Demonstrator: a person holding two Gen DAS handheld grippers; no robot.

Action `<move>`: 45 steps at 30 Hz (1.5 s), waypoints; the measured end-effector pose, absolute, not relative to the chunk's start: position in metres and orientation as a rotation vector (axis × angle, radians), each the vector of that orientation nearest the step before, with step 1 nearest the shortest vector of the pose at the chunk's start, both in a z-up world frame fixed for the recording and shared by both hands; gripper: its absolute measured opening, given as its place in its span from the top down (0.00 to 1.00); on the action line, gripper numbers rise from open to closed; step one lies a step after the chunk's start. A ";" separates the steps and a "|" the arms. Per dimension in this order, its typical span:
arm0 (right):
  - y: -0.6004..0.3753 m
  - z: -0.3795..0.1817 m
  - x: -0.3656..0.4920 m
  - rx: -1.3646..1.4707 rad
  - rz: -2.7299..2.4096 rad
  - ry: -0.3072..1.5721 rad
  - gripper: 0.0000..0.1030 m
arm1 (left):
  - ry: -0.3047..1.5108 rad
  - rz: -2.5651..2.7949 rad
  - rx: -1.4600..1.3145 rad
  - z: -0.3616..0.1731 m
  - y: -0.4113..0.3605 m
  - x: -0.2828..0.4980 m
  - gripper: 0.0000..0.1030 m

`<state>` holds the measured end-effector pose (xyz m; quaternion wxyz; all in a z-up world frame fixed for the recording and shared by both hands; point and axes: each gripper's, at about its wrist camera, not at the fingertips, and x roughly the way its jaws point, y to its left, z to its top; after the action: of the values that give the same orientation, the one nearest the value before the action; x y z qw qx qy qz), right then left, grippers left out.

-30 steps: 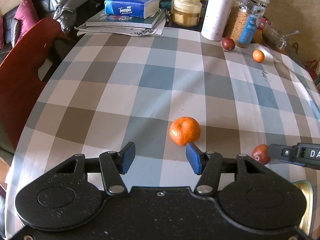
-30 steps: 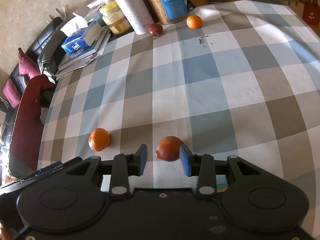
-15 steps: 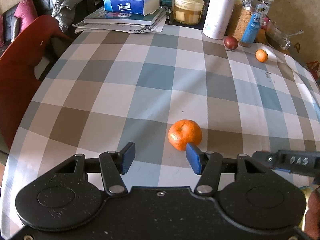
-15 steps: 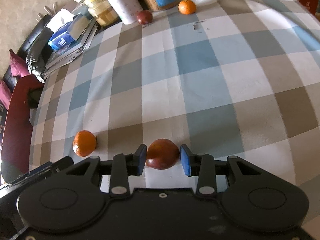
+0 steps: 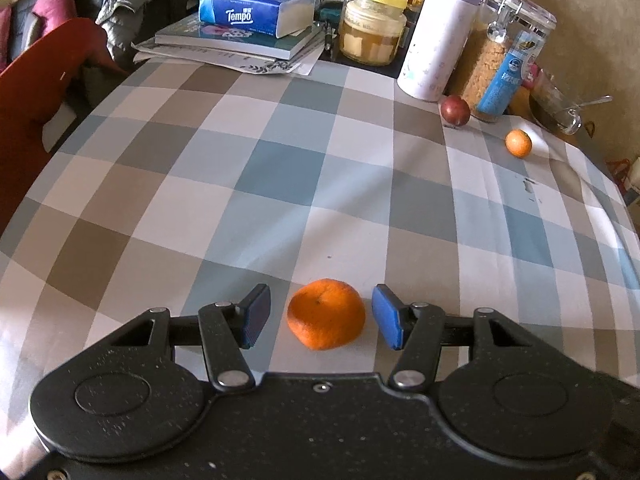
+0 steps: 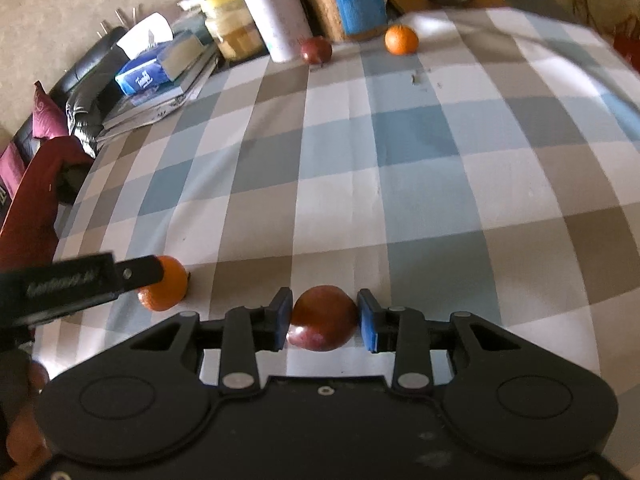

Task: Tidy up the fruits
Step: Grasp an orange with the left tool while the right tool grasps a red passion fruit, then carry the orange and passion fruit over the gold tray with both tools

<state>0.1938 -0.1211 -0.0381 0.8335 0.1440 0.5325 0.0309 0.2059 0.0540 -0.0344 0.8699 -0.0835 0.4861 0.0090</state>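
Note:
A large orange mandarin sits on the checked tablecloth between the open fingers of my left gripper, with gaps on both sides. It also shows in the right wrist view, partly behind the left gripper's finger. My right gripper is shut on a dark red fruit, both blue pads touching it, low over the cloth. A second dark red fruit and a small mandarin lie at the far side of the table.
At the far edge stand a white-lilac flask, a cereal jar, a yellow-lidded jar, a glass bowl and a tissue box on books. A red chair is at the left.
My left gripper moved right and forward so the large mandarin now sits between its fingers. My right gripper closed on the dark red fruit.

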 end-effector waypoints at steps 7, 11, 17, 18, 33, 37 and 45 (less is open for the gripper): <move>-0.133 -0.042 0.192 0.248 -0.031 1.012 0.66 | 0.966 0.046 -0.162 -0.045 0.052 0.203 0.40; -0.136 -0.043 0.193 0.285 -0.039 1.015 0.66 | 0.950 0.043 -0.195 -0.051 0.054 0.200 0.40; -0.121 -0.046 0.187 0.200 -0.040 1.006 0.66 | 0.941 0.032 -0.222 -0.052 0.058 0.198 0.40; -0.118 -0.046 0.186 0.176 -0.039 1.003 0.66 | 0.941 0.032 -0.217 -0.052 0.058 0.198 0.40; -0.110 -0.045 0.183 0.121 -0.037 1.003 0.66 | 0.924 -0.005 -0.161 -0.053 0.048 0.192 0.50; -0.110 -0.045 0.182 0.126 -0.043 1.001 0.66 | 0.922 0.000 -0.146 -0.054 0.046 0.192 0.50; -0.121 -0.045 0.185 0.225 -0.058 0.999 0.66 | 0.919 0.011 -0.112 -0.053 0.041 0.192 0.50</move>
<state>0.1849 -0.1214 -0.0449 0.8714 0.1077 0.4779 -0.0275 0.1921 0.0412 -0.0533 0.8947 -0.0542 0.4433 0.0054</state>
